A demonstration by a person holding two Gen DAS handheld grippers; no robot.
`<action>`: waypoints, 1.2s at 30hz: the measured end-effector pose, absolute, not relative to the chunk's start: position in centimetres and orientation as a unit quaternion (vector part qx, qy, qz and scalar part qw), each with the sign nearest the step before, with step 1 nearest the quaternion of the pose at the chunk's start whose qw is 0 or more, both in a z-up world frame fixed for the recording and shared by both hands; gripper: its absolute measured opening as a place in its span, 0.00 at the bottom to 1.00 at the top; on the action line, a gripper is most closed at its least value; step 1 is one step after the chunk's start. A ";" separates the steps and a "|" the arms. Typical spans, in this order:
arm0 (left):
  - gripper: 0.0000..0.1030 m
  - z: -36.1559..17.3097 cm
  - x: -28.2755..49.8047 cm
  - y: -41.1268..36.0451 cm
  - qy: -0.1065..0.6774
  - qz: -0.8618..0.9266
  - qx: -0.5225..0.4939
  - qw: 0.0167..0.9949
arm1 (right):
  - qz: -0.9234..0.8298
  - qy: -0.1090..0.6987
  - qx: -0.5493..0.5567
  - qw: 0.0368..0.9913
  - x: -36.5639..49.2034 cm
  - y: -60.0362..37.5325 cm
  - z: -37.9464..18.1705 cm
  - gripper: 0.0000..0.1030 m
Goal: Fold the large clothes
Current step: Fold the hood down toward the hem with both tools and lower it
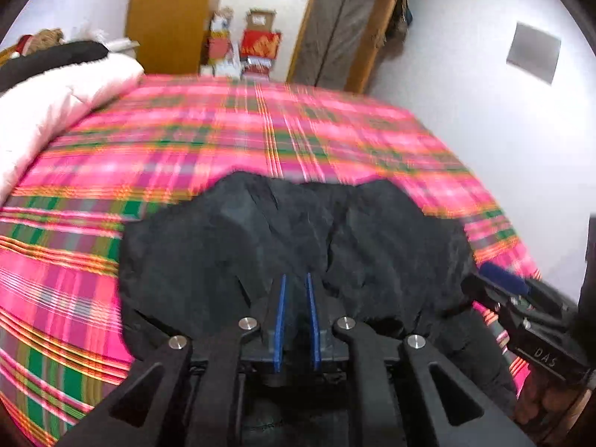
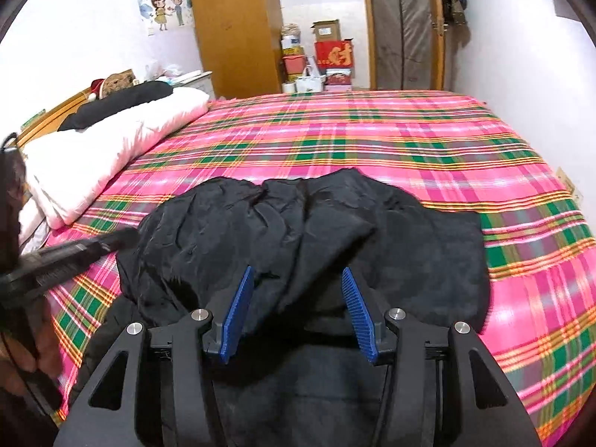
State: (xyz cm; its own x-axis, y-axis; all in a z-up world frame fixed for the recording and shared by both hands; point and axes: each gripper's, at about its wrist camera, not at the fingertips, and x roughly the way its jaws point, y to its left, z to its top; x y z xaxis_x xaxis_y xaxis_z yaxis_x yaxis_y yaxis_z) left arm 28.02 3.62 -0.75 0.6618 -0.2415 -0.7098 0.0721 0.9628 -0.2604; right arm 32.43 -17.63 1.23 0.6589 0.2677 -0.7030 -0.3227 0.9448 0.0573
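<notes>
A large black garment (image 1: 298, 246) lies crumpled in a heap on the pink plaid bed sheet (image 1: 186, 141), near the front edge of the bed. It also shows in the right wrist view (image 2: 316, 238). My left gripper (image 1: 297, 279) hovers over the garment's near edge with its blue pads a narrow gap apart and nothing between them. My right gripper (image 2: 298, 273) is open over the garment's near edge, its blue pads wide apart and empty. The right gripper shows at the right in the left wrist view (image 1: 503, 279), and the left gripper shows at the left in the right wrist view (image 2: 111, 240).
A white duvet (image 2: 111, 156) with a black item (image 2: 119, 104) on it lies at the bed's left side. A wooden wardrobe (image 2: 234, 29), stacked boxes (image 2: 327, 56) and a doorway (image 2: 406, 26) stand beyond the bed. A white wall (image 1: 484, 93) lies to the right.
</notes>
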 end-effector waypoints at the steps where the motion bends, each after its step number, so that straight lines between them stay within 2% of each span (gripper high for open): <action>1: 0.12 -1.8 28.1 3.5 0.414 -0.087 -0.104 0.900 | 0.162 0.392 -0.042 0.905 32.6 -17.4 0.2 0.49; 4: 0.12 -5.8 26.9 3.4 0.445 -0.090 -0.102 0.885 | 0.159 0.445 -0.046 0.880 32.6 -17.5 -4.2 0.49; 8: 0.12 -8.3 25.4 3.6 0.439 -0.091 -0.099 0.888 | 0.142 0.488 -0.053 0.860 31.6 -18.0 -8.9 0.48; 11: 0.12 -8.5 25.6 3.9 0.438 -0.097 -0.108 0.887 | 0.140 0.478 -0.052 0.865 31.0 -18.0 -8.1 0.48; 20: 0.12 -9.4 26.0 4.3 0.446 -0.092 -0.121 0.882 | 0.136 0.413 -0.003 0.900 30.9 -18.9 -0.4 0.48; 27: 0.12 -9.2 27.2 4.2 0.466 -0.104 -0.130 0.869 | 0.126 0.474 0.064 0.869 36.4 -18.6 -3.6 0.47; 28: 0.11 -9.2 27.4 4.5 0.468 -0.106 -0.135 0.867 | 0.123 0.471 0.063 0.871 36.5 -18.4 -3.7 0.41; 29: 0.12 -9.2 27.5 4.6 0.469 -0.108 -0.138 0.866 | 0.124 0.468 0.054 0.873 36.3 -18.0 -3.7 0.16; 30: 0.12 -9.1 27.6 4.6 0.471 -0.110 -0.138 0.864 | 0.120 0.466 0.035 0.876 36.0 -17.4 -3.6 0.08; 36: 0.12 -8.1 27.8 4.9 0.470 -0.108 -0.128 0.867 | 0.095 0.467 -0.026 0.879 34.1 -16.8 -5.3 0.04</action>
